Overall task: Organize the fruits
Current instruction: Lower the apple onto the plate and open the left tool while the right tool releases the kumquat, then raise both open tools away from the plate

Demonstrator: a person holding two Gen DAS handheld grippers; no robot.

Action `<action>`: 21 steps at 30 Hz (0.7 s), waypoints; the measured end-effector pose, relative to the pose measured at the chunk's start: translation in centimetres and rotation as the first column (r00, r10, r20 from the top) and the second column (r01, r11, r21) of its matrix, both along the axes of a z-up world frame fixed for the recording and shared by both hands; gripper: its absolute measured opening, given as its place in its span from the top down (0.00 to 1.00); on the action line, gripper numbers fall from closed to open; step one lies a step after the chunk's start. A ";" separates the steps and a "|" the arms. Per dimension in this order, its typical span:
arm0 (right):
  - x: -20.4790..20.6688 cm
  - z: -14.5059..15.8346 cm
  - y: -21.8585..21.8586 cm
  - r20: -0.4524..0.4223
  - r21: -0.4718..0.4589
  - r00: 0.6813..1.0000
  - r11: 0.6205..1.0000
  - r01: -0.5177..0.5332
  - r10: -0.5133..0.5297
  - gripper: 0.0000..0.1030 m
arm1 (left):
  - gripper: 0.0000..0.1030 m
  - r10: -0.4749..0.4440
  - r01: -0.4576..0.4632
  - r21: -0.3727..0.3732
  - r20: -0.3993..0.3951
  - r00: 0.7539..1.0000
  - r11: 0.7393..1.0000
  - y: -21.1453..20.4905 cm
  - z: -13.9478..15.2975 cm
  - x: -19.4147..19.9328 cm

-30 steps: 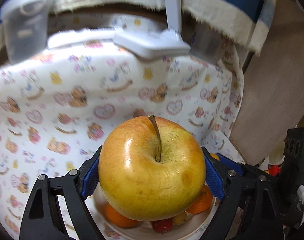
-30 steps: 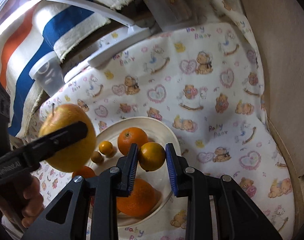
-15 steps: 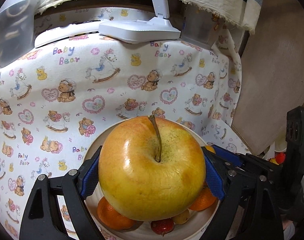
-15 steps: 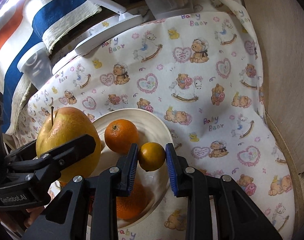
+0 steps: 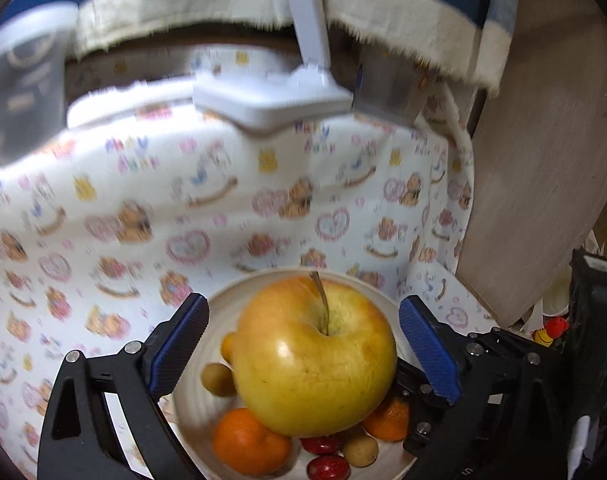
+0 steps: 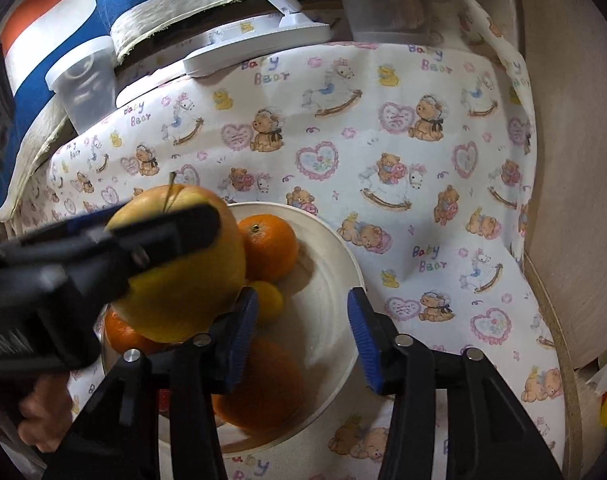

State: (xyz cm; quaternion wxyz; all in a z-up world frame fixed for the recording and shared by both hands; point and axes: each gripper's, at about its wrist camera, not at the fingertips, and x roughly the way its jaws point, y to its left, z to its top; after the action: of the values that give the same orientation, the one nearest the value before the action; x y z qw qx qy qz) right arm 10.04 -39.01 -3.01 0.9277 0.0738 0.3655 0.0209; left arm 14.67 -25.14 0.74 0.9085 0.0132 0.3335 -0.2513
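Left wrist view: the left gripper [image 5: 303, 344] has just been opening; its jaws stand clear on both sides of the apple [image 5: 313, 364], which sits stem-up on the fruit heaped in the plate [image 5: 223, 300], no longer pinched. Left of the apple lie a small brown fruit [image 5: 218, 379] and an orange [image 5: 249, 442]; red fruits [image 5: 328, 467] lie in front. In the right wrist view the right gripper [image 6: 301, 328] has just been opening too, with nothing between its jaws; the small citrus [image 6: 269, 300] rests just left of them, against the apple. Both grippers should back away from the plate; the left one's right jaw is close to the right gripper.
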 end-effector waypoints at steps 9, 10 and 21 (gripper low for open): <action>-2.3 3.0 -0.9 0.115 0.032 0.991 0.997 0.067 -0.070 0.44 | 0.01 0.099 -0.103 0.003 0.256 0.962 0.995 4.2 4.8 -4.8; -2.6 3.4 -0.8 0.130 0.029 0.989 0.997 0.070 -0.074 0.44 | 0.01 0.107 -0.112 0.001 0.279 0.954 0.994 4.7 5.2 -5.4; -9.4 9.2 2.7 0.398 -0.044 0.916 0.996 0.083 -0.058 0.16 | 0.01 0.160 -0.160 -0.045 0.513 0.843 0.986 8.4 8.6 -13.2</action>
State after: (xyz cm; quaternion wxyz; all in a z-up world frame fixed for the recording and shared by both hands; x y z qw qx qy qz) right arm 0.66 -36.32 6.15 0.9843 0.0533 0.1680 -0.0091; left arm 1.50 -16.74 9.36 0.9823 0.0519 0.0784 -0.1619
